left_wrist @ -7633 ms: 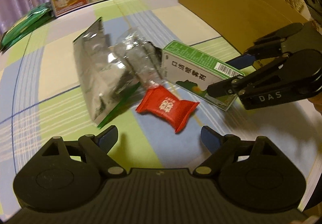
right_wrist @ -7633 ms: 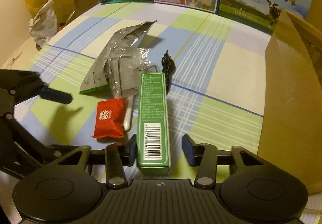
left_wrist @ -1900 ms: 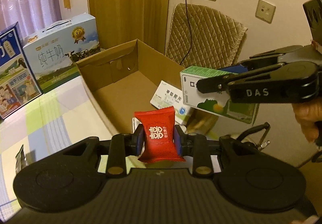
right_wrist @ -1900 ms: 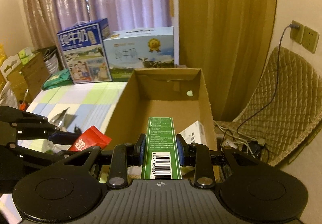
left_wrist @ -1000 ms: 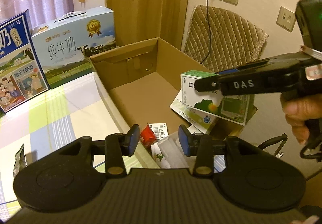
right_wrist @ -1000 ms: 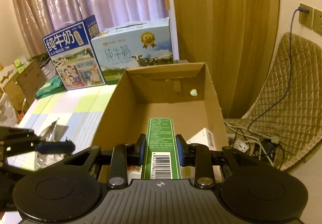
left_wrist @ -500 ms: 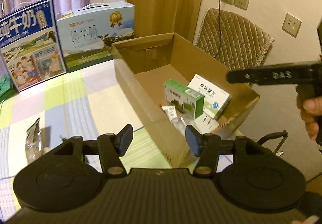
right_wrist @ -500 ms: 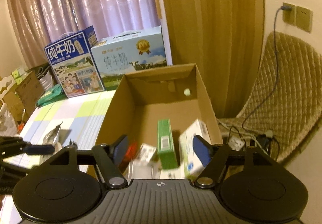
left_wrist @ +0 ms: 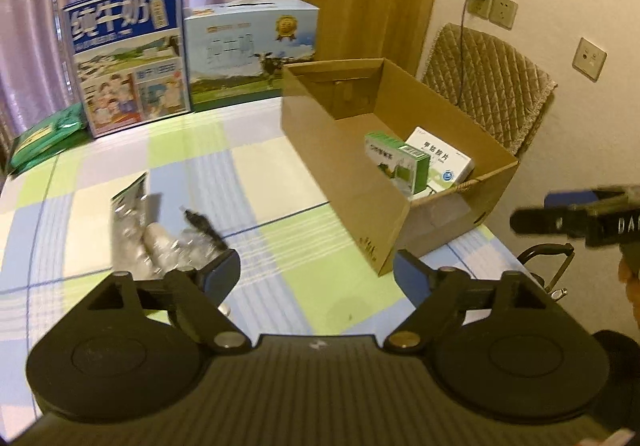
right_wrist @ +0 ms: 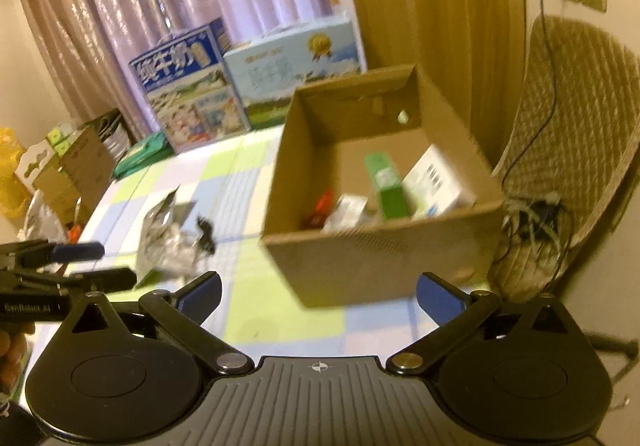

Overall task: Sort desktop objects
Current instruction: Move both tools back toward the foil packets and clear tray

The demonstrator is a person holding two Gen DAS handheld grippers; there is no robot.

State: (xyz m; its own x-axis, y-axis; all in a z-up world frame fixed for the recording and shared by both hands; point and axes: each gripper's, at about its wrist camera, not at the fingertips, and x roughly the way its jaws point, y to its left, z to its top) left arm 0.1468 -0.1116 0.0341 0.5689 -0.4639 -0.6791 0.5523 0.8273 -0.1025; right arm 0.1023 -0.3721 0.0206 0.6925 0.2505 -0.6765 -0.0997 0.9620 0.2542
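1. A checked green, blue and cream tablecloth point(left_wrist: 256, 173) covers the table in front of you, with pink curtains and two milk cartons point(left_wrist: 128, 61) standing at its far edge.
2. Your left gripper point(left_wrist: 316, 270) hovers over the cloth with its jaws spread wide and nothing between them.
3. Your right gripper point(right_wrist: 318, 294) is likewise parted and empty, facing the near wall of the cardboard box point(right_wrist: 380, 258).
4. The box sits at the table's right edge; inside lie the green carton point(left_wrist: 396, 161), a white medicine box point(left_wrist: 440, 159) beside it and the red packet point(right_wrist: 322, 205) near the left wall.
5. Left on the cloth, well apart from the box, are the silver foil pouch point(left_wrist: 130, 221), crumpled clear wrapping point(left_wrist: 180, 246) and a black cable point(left_wrist: 204, 228).
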